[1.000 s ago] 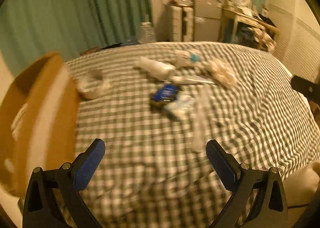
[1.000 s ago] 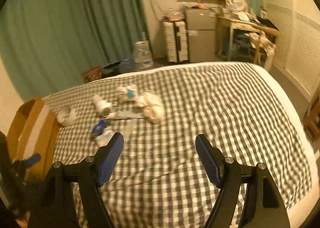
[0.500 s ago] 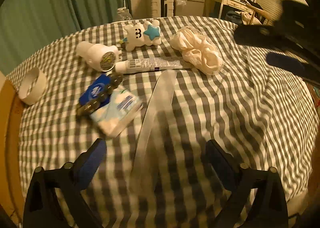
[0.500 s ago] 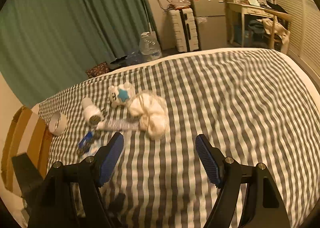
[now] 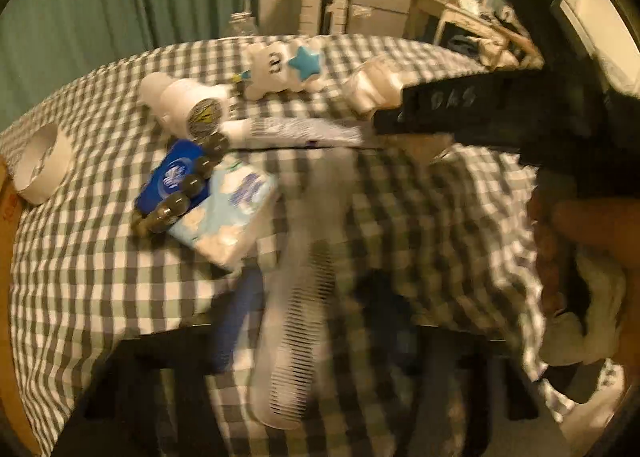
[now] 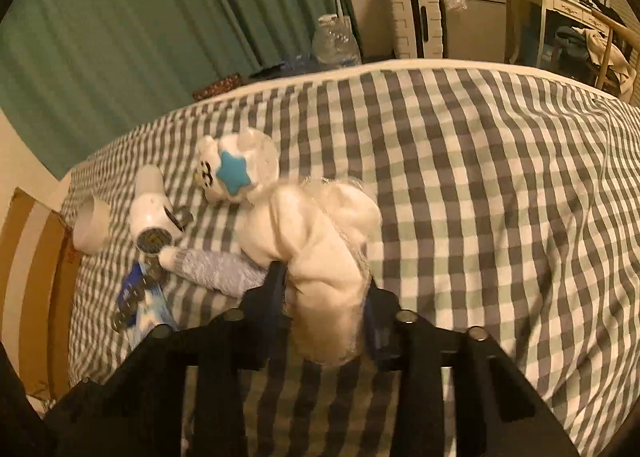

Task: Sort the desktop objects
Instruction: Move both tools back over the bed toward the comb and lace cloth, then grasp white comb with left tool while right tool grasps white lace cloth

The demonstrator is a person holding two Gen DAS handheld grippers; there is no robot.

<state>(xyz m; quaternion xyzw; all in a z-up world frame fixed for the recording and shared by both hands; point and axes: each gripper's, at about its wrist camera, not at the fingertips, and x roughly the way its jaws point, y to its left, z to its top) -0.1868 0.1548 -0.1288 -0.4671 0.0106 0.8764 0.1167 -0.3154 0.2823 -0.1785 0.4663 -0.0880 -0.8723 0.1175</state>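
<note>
- Since a second ago both grippers have dropped low over the checked bed (image 6: 480,177), from a wide view of it to close over the clutter.
- Left gripper (image 5: 316,321) tilts steeply down, jaws closing around the clear comb (image 5: 296,337) near the bed's front edge; blur hides whether the pads touch it.
- Right gripper (image 6: 324,309) tilts down, jaws closing and pressing on the cream scrunchie (image 6: 320,257), which bulges between them.
- Scrunchie lies mid-bed, beside the tube (image 6: 216,269) and star toy (image 6: 236,173).
</note>
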